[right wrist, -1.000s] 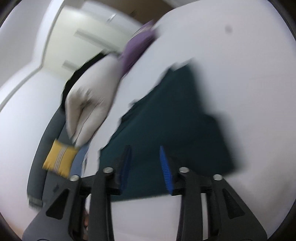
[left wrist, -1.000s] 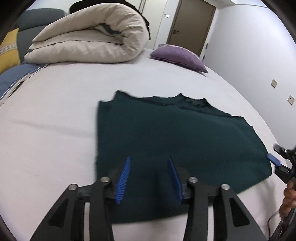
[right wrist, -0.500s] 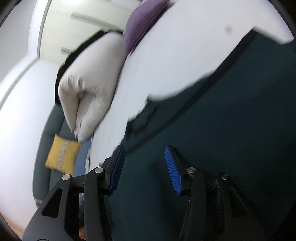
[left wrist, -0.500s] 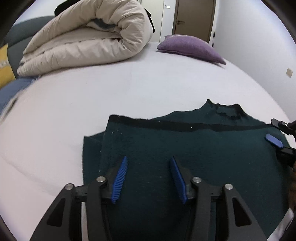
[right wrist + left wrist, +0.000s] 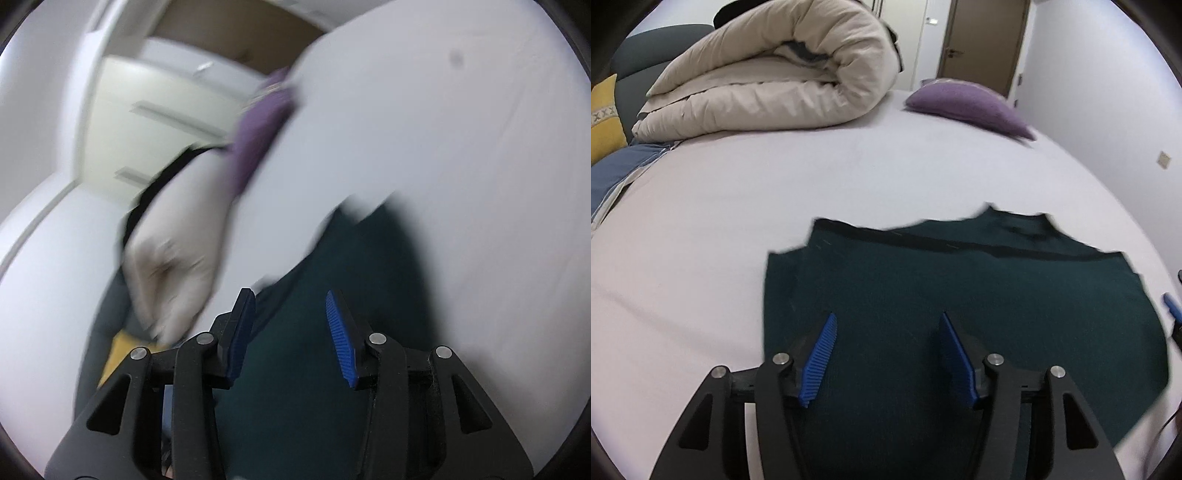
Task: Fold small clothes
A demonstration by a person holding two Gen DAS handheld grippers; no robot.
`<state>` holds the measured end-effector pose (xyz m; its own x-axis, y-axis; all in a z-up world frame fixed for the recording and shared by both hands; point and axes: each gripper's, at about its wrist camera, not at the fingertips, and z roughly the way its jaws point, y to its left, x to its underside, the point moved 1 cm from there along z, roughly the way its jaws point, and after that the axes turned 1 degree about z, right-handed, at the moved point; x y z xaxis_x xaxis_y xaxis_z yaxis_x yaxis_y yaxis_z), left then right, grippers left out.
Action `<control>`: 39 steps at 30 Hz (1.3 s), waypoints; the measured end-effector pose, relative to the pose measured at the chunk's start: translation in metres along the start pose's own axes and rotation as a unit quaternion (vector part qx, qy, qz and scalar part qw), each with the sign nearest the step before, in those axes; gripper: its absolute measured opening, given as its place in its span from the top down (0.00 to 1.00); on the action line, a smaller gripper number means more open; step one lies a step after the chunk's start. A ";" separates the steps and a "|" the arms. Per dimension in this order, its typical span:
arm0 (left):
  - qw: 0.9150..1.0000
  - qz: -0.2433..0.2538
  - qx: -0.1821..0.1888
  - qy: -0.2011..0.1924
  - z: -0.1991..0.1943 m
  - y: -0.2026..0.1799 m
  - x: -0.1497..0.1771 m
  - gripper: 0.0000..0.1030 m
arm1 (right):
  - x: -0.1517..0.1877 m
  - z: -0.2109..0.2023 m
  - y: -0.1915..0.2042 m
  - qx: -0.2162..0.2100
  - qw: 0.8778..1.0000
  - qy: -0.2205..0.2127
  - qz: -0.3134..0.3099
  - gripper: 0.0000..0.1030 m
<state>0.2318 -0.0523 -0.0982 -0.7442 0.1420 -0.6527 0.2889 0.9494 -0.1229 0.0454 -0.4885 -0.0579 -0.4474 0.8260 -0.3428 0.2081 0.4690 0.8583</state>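
Your left gripper [image 5: 886, 354] hangs over the near part of the dark green garment [image 5: 960, 314], pointing down at it; its jaws have just been opening and now stand apart, blue pads [image 5: 820, 363] clear of the cloth, nothing pinched between them. The garment lies flat on the white bed sheet [image 5: 775, 192], folded over once, with a dark hem band running across its far edge and a collar-like bump at the far right. Your right gripper [image 5: 291, 339] is released too, jaws parted over the same green cloth [image 5: 314, 387], no fabric caught between the pads; that view is smeared with blur, so whether the tips touch the cloth is unclear. One blue tip of it shows at the right edge of the left view [image 5: 1171, 308], just beside the garment's side. Beyond the garment: a rolled beige duvet [image 5: 783, 77], a purple pillow [image 5: 967, 105], a yellow cushion [image 5: 604, 118], well apart from it.
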 end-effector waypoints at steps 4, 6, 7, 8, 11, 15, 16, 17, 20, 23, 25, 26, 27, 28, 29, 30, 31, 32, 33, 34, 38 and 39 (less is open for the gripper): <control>0.999 0.028 0.002 0.030 -0.012 -0.024 0.033 0.41 | 0.087 0.044 0.032 -0.033 0.991 0.128 -0.029 0.45; 0.999 0.032 -0.009 0.039 -0.010 -0.026 0.046 0.40 | 0.123 0.068 0.043 -0.027 0.980 0.183 -0.065 0.45; 0.999 0.033 -0.010 0.039 -0.011 -0.027 0.049 0.40 | 0.136 0.085 0.044 -0.015 0.975 0.206 -0.081 0.45; 0.999 0.035 -0.009 0.041 -0.012 -0.027 0.049 0.40 | 0.141 0.091 0.042 -0.006 0.974 0.211 -0.083 0.47; 0.998 0.031 -0.002 0.049 -0.013 -0.024 0.047 0.40 | 0.126 0.089 0.023 -0.010 0.982 0.181 -0.046 0.50; 0.999 0.029 -0.001 0.046 -0.012 -0.023 0.048 0.40 | 0.106 0.053 -0.004 0.019 0.993 0.117 -0.021 0.50; 0.999 0.030 -0.001 0.045 -0.012 -0.024 0.049 0.40 | 0.102 0.036 -0.013 0.024 0.994 0.104 -0.015 0.50; 0.999 0.029 -0.001 0.044 -0.012 -0.024 0.049 0.40 | 0.094 0.021 -0.020 0.033 0.996 0.085 -0.008 0.50; 0.999 0.028 0.002 0.045 -0.011 -0.022 0.049 0.40 | 0.063 -0.028 -0.043 0.058 0.998 0.024 0.014 0.49; 0.999 0.028 0.004 0.045 -0.012 -0.022 0.050 0.40 | 0.045 -0.075 -0.058 0.080 0.996 -0.025 0.034 0.47; 0.999 0.028 0.003 0.045 -0.012 -0.022 0.050 0.39 | 0.036 -0.098 -0.062 0.102 0.993 -0.045 0.028 0.46; 0.999 0.028 0.002 0.045 -0.012 -0.022 0.050 0.39 | 0.032 -0.115 -0.066 0.106 0.993 -0.050 0.021 0.46; 0.999 0.028 0.002 0.045 -0.012 -0.022 0.050 0.39 | 0.027 -0.118 -0.067 0.107 0.993 -0.052 0.018 0.46; 0.999 0.029 0.001 0.046 -0.011 -0.022 0.050 0.39 | 0.022 -0.118 -0.067 0.107 0.993 -0.051 0.017 0.46; 0.999 0.029 0.001 0.046 -0.011 -0.022 0.049 0.39 | 0.021 -0.112 -0.064 0.108 0.993 -0.046 0.016 0.46; 0.998 0.029 0.001 0.047 -0.011 -0.022 0.049 0.39 | 0.017 -0.106 -0.063 0.110 0.993 -0.039 0.009 0.46; 0.998 0.030 0.000 0.048 -0.011 -0.022 0.049 0.38 | 0.014 -0.103 -0.060 0.112 0.993 -0.035 0.002 0.46; 0.998 0.030 -0.001 0.049 -0.011 -0.022 0.049 0.38 | 0.012 -0.096 -0.056 0.113 0.993 -0.030 -0.006 0.46; 0.998 0.030 -0.001 0.050 -0.011 -0.022 0.048 0.39 | 0.010 -0.091 -0.055 0.114 0.993 -0.022 -0.012 0.46; 0.998 0.030 0.000 0.051 -0.013 -0.022 0.047 0.39 | 0.008 -0.088 -0.056 0.116 0.993 -0.014 -0.015 0.46; 0.998 0.016 0.015 0.051 -0.023 -0.022 0.042 0.39 | 0.001 -0.054 -0.049 0.135 0.991 0.003 -0.023 0.46; 0.998 0.014 0.023 0.051 -0.025 -0.024 0.040 0.39 | -0.001 -0.045 -0.049 0.138 0.990 0.004 -0.023 0.46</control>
<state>0.1801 -0.0624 -0.1032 -0.7926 0.1985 -0.5766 0.3357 0.9314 -0.1408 -0.0032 -0.5258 -0.0825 -0.4693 0.7994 -0.3751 0.4171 0.5751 0.7038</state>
